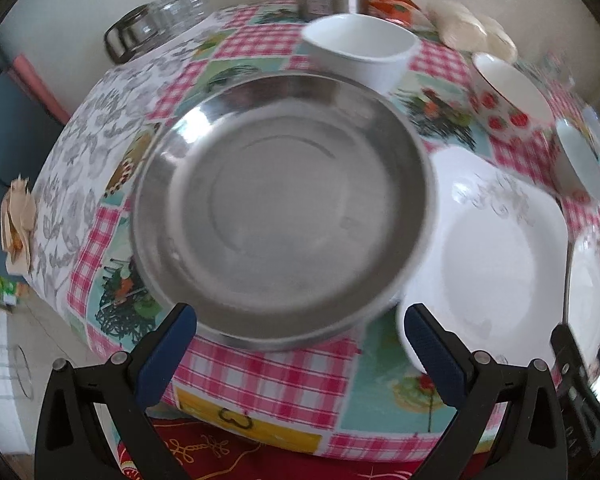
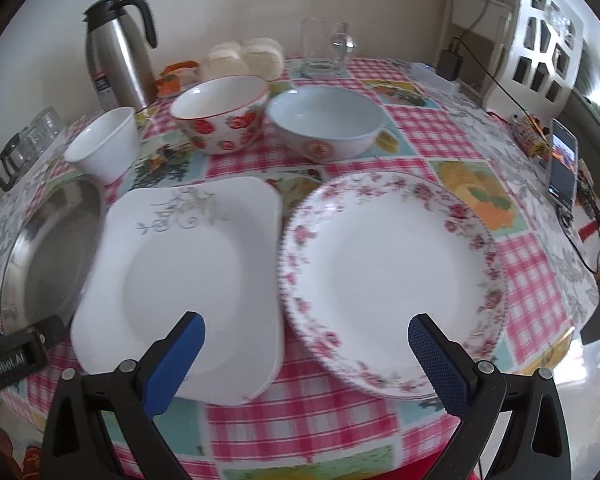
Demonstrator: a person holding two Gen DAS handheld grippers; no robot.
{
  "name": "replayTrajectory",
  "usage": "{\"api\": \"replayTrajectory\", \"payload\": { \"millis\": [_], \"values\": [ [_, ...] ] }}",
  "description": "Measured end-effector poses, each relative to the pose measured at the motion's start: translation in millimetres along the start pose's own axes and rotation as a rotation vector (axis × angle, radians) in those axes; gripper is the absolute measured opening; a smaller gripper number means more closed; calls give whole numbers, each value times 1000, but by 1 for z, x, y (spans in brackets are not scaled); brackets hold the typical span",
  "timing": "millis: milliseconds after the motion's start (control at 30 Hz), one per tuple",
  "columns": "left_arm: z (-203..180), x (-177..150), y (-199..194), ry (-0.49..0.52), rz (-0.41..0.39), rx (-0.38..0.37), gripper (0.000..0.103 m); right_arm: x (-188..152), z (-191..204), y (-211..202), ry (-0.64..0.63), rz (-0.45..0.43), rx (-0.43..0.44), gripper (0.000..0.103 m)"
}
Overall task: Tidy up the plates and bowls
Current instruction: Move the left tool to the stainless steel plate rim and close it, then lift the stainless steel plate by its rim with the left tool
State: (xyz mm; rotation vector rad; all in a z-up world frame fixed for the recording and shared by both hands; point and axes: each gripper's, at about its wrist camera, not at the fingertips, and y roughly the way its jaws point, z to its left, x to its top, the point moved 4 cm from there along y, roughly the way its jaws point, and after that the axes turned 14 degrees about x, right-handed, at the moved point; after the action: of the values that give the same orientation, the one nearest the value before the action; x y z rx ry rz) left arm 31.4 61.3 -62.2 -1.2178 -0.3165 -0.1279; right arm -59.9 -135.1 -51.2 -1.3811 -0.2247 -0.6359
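Both released and empty: left gripper (image 1: 300, 332) facing the steel plate (image 1: 284, 208) near the table's (image 2: 300, 428) front edge, right gripper (image 2: 306, 340) between the square plate (image 2: 180, 280) and flowered plate (image 2: 392, 276). Likely still choosing a first pick; bowls (image 2: 324, 122) unstacked behind. Next calls for closing on one plate's front rim.

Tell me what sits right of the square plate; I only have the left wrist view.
Observer: A round floral plate, rim flowers pink, right beside the square plate.
Operator: Report the bowls behind it.
Observer: The strawberry bowl and a pale blue bowl stand side by side.
Operator: Check the far right edge.
Observer: A phone stands propped there, screen lit.
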Motion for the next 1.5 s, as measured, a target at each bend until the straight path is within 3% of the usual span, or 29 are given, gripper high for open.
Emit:
{"api": "replayTrajectory", "payload": {
  "millis": [433,600,800,900,1100,1233,1333,1500],
  "values": [
    [85,24,36,-266,-33,-38,103,-2,104,21,-196,-59,207,103],
    [109,32,54,-364,-55,-81,103,-1,126,30,-227,-64,258,103],
    [110,33,80,-375,45,-117,103,7,135,45,-210,-69,291,98],
    [107,32,91,-365,85,-92,102,8,140,47,-221,-65,295,91],
    [110,29,98,-364,90,-42,70,10,144,49,-237,-64,297,87],
    [115,28,97,-363,81,-15,40,10,145,49,-239,-65,296,86],
    [118,27,96,-390,78,-80,21,11,145,49,-237,-66,295,86],
    [139,11,92,-425,100,-66,20,10,149,50,-245,-62,306,82]
  ]
}}
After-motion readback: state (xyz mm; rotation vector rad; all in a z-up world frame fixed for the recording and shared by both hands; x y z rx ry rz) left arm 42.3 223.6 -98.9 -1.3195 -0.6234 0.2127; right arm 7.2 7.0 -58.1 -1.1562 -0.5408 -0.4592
